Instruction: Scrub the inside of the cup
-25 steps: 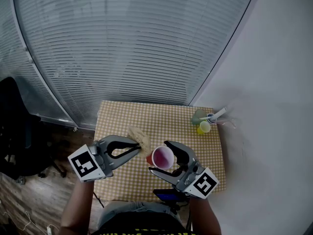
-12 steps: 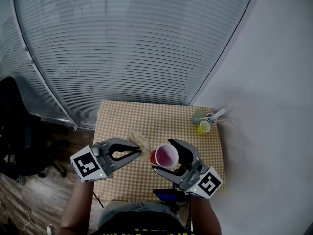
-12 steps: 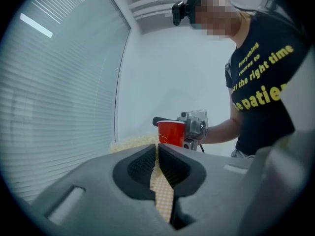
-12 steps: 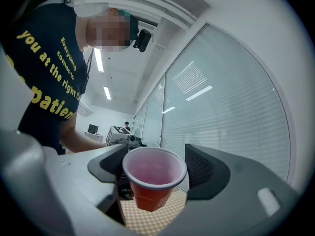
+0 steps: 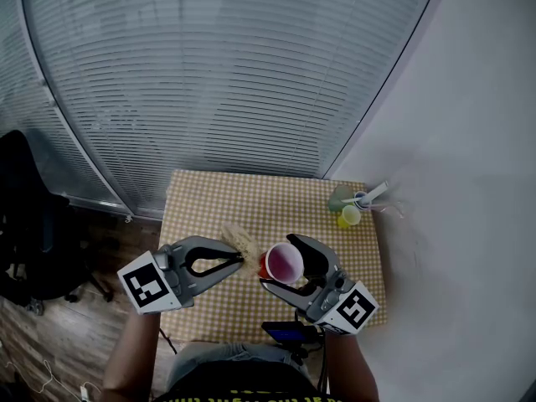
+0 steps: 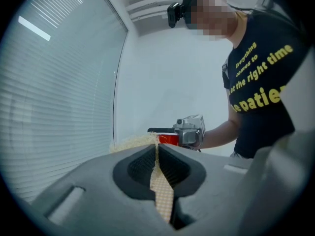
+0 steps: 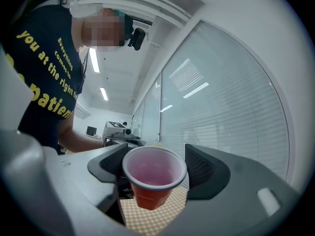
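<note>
Where blinds (image 5: 226, 74) meet wall (image 5: 469, 141), checkered table (image 5: 251, 199) sits beneath cup (image 5: 282, 264).

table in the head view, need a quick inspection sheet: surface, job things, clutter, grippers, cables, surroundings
surface: small table under a checked cloth
job's things: red cup held above the table, looks empty; scrub pad beside it, not inside
clutter: green cup, yellow cup and white stick at the far right corner
grippers: left gripper shut, pad apparently pinched at its tips; right gripper shut on the cup
cables: thin wires on the floor
surroundings: blinds, white wall, black chair
</note>
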`<act>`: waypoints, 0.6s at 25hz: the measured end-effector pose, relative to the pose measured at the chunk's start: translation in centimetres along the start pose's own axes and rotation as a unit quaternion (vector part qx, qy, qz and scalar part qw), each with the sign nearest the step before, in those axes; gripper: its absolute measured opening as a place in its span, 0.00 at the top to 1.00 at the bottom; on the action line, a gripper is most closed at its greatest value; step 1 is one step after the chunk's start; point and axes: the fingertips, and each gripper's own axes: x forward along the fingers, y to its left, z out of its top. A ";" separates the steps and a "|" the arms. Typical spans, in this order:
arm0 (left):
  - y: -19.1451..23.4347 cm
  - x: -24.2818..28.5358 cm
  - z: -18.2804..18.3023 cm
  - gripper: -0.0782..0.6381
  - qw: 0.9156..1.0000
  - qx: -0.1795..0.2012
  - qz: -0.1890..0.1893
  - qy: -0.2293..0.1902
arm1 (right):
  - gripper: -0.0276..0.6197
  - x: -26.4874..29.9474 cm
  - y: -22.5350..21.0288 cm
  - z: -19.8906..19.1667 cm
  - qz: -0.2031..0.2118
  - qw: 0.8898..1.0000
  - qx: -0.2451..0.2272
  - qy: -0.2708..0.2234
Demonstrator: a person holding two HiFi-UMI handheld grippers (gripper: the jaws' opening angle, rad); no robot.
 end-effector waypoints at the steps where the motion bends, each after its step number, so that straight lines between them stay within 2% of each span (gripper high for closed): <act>1: -0.1 0.0 0.2 0.87 1.000 0.003 -0.002 -0.001 | 0.38 0.0 -0.1 -0.1 -0.001 1.000 0.002 0.000; 4: -0.7 0.2 0.4 0.87 1.000 0.008 -0.010 0.005 | 0.38 -0.1 -0.4 -0.2 -0.007 1.000 0.012 0.001; 15: -1.7 1.1 -1.3 0.87 0.999 -0.015 -0.023 0.018 | 0.38 -0.6 -1.1 1.3 -0.022 1.000 0.012 -0.013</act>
